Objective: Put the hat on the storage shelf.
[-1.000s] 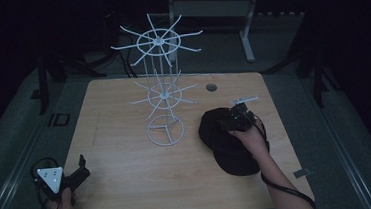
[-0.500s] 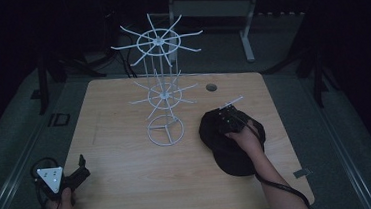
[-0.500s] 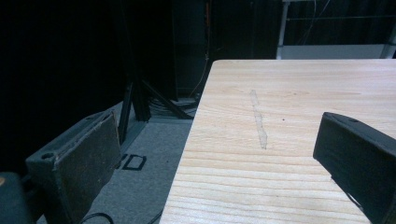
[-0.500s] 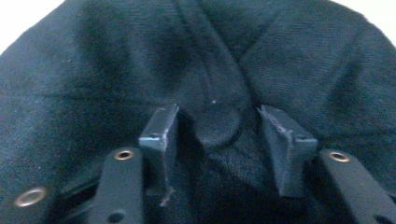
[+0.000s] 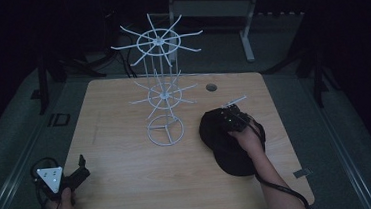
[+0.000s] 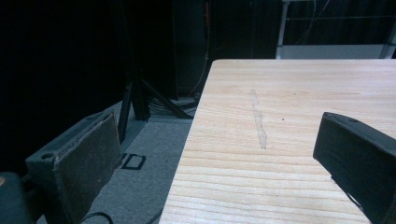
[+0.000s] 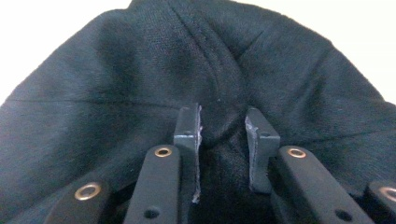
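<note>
A black cap [image 5: 230, 156] lies on the right part of the wooden table [image 5: 119, 119]. My right gripper [image 5: 223, 117] rests on the cap's crown, held by a hand that comes in from the bottom right. In the right gripper view its jaws have just been closing, and the right gripper [image 7: 223, 120] now pinches a raised fold of the cap [image 7: 140, 70] between its pads. My left gripper [image 5: 82, 169] sits at the table's near left corner, far from the cap. Its jaws stand wide apart with nothing between them, so the left gripper [image 6: 215, 129] is open over the table edge.
A tall white wire rack [image 5: 162, 93] with two tiers of spoke arms stands mid-table, left of the cap, on a ring base [image 5: 165, 131]. A cable hole [image 5: 212, 87] lies behind the cap. Dark floor and stand legs surround the table.
The right hand has shifted slightly left and settled on the cap's crown. The left hand and gripper have not moved.
</note>
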Tool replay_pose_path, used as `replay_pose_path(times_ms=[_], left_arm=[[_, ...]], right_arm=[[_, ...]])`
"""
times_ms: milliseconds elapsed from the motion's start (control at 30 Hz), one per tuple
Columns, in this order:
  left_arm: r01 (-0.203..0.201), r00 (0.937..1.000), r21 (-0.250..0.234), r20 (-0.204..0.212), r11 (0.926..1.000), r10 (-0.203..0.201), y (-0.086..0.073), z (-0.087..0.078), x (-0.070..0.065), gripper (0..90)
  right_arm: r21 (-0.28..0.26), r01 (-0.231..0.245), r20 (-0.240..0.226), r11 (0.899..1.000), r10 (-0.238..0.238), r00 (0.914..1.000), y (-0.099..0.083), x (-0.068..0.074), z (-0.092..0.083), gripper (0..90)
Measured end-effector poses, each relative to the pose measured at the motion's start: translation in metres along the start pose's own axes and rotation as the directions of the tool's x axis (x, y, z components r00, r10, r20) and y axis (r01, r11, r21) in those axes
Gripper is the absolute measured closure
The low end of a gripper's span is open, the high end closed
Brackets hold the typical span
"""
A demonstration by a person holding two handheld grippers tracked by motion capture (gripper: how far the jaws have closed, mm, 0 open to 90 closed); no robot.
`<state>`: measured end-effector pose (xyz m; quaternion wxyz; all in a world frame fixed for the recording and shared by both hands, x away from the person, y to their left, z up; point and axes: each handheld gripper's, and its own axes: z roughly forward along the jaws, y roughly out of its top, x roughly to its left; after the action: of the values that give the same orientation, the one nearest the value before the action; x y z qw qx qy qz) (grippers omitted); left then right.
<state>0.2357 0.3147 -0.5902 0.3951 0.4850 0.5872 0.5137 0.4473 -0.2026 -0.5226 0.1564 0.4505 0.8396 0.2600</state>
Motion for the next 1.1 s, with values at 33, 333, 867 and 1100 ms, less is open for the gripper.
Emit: replay_pose_path(times_ms=[33,333,867,1100], left_arm=[[0.0,1.0,0.0,0.0,1.0,0.0,0.0,0.0,0.0,1.3],[-0.002,1.0,0.0,-0.003,1.0,0.002,0.0,0.0,0.0,1.3],[-0.005,1.0,0.003,-0.006,1.0,0.005,0.0,0.0,-0.001,1.3],[-0.006,1.0,0.001,-0.005,1.0,0.006,0.0,0.0,-0.001,1.3]], right_arm=[[-0.022,-0.002,-0.003,1.0,0.002,1.0,-0.001,0.0,-0.005,71.2],[-0.176,0.036,0.0,0.984,-0.037,0.9993,-0.009,0.0,-0.048,71.3],[-0.409,0.026,-0.037,0.912,-0.045,0.9983,-0.035,-0.011,-0.136,71.4],[-0.471,0.062,-0.027,0.88,-0.084,0.9961,-0.031,-0.005,-0.166,71.4]])
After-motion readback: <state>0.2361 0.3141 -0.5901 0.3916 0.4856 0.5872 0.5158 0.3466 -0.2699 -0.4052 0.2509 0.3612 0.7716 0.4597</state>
